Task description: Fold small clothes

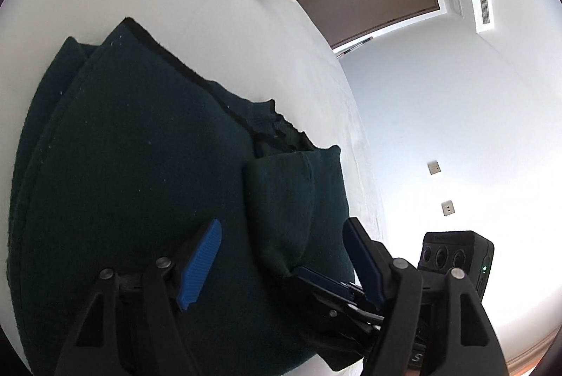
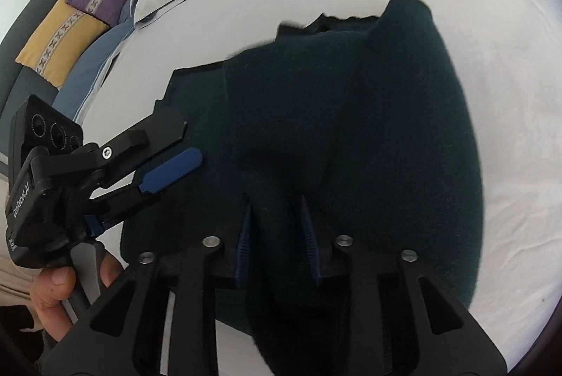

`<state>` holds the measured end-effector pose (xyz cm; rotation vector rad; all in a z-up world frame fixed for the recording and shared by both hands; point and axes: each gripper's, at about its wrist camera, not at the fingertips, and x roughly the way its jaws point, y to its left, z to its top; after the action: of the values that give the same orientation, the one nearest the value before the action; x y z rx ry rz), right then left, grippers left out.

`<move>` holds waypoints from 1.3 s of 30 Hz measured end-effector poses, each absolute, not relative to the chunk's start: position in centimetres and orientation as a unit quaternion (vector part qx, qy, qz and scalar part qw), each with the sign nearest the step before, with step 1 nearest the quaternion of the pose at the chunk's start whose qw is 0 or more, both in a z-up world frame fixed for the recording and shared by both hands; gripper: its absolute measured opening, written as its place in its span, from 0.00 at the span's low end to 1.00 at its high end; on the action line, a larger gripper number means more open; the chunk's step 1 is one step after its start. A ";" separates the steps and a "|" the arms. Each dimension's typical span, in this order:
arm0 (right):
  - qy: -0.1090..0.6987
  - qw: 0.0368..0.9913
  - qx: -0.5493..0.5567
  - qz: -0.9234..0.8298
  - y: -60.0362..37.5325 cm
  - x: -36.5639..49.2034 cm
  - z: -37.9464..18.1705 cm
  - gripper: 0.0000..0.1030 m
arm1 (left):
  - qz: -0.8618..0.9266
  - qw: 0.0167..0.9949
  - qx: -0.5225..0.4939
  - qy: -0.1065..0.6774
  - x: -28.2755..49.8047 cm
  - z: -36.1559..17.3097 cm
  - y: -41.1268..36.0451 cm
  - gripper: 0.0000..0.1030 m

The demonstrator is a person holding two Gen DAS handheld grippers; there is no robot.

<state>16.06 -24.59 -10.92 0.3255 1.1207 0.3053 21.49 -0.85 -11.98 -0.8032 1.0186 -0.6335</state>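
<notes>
Left gripper (image 1: 281, 256) spread wide above dark green garment (image 1: 133, 172), pads clear of cloth. Right gripper (image 2: 277, 235) partly open, blue pads either side of a raised fold, grip uncertain. Garment across frame centre on white bed (image 2: 509, 95), beneath both grippers.

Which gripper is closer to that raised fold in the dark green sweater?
Right. The right gripper straddles the raised fold, one pad on each side of it. The left gripper hangs open off to the side, over the sweater near its edge.
</notes>
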 end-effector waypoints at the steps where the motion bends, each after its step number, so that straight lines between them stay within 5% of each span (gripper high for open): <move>1: 0.521 0.824 0.162 0.151 -24.7 15.6 -10.6 0.52 | -0.290 0.749 -0.367 0.469 21.4 -12.1 -0.9 0.73; 9: 0.477 0.847 0.204 0.118 -31.7 8.7 -7.8 0.55 | -0.285 0.751 -0.334 0.493 21.3 -11.7 -2.9 0.81; 21: 0.408 0.857 0.292 0.122 -38.4 4.2 -8.8 0.55 | -0.298 0.733 -0.276 0.546 22.2 -11.7 -9.3 0.80; 24: 0.410 0.855 0.297 0.116 -39.0 3.5 -9.1 0.56 | -0.291 0.733 -0.270 0.553 22.7 -11.9 -9.3 0.70; 26: 0.418 0.854 0.289 0.115 -38.8 3.2 -9.5 0.56 | -0.285 0.734 -0.266 0.556 22.9 -12.0 -9.0 0.57; 28: 0.421 0.855 0.280 0.113 -38.7 2.9 -9.9 0.56 | -0.276 0.734 -0.266 0.561 23.2 -12.3 -8.6 0.32; 31: 0.428 0.861 0.254 0.100 -38.4 2.5 -10.6 0.56 | -0.274 0.729 -0.279 0.562 23.5 -12.7 -7.4 0.17; 39: 0.432 0.875 0.199 0.090 -36.5 3.3 -11.1 0.56 | -0.290 0.739 -0.269 0.545 23.8 -10.7 -7.2 0.14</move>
<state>3.29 -36.53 -11.12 0.4159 0.9030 0.1874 23.79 -7.18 -10.74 -0.5909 1.1963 -0.6368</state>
